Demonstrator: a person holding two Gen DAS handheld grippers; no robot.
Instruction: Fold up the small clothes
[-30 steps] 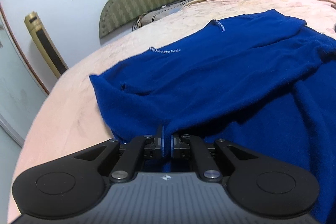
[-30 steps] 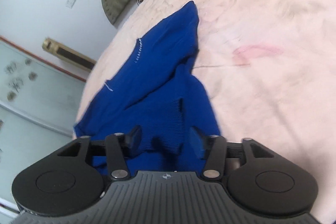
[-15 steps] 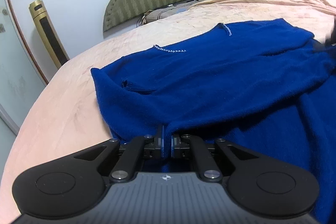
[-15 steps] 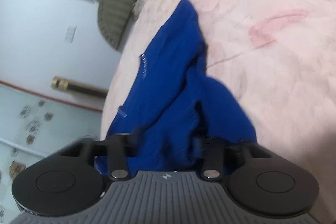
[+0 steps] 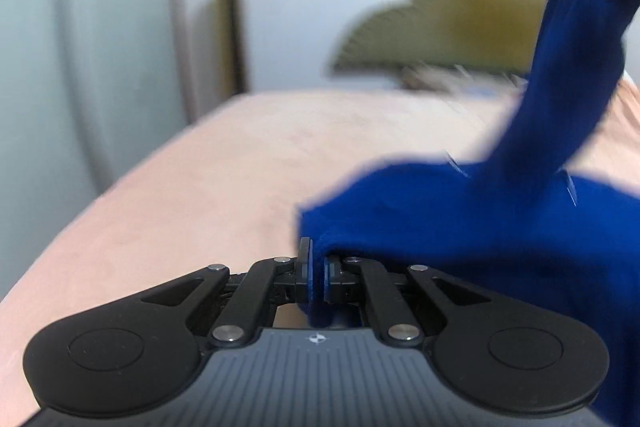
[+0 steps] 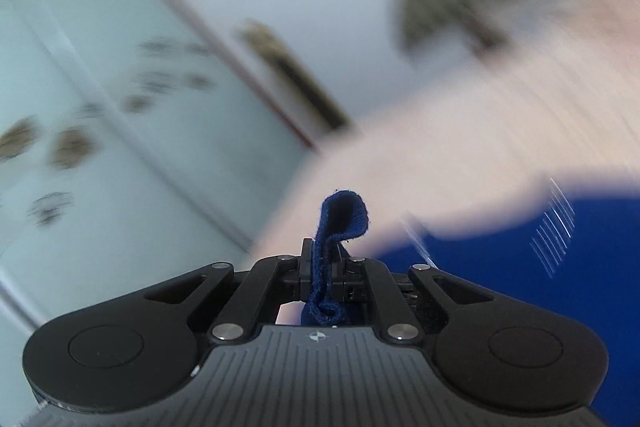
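Both views are motion-blurred. My left gripper [image 5: 316,273] is clenched on an edge of the blue garment [image 5: 460,227]; the cloth comes out from between the two pads and spreads off to the right of the jaws, low over the pink bedspread [image 5: 224,163]. From that bunched part a long band of the same blue fabric rises steeply to the upper right corner of the left view, where a dark shape holds its top end; I can't tell what that shape is.

My right gripper [image 6: 323,273] has a narrow strip of the blue garment [image 6: 340,223] between its pads. The jaws are closing on it and already pinch it. A small loop of cloth sticks up above the fingertips and flops over to the right, and a short curl hangs below the pads toward the gripper body. The rest of the garment sits to the right of and below these jaws, over the pink bedspread [image 6: 500,131].

Behind the bed there's an olive headboard [image 5: 452,15], blurred.
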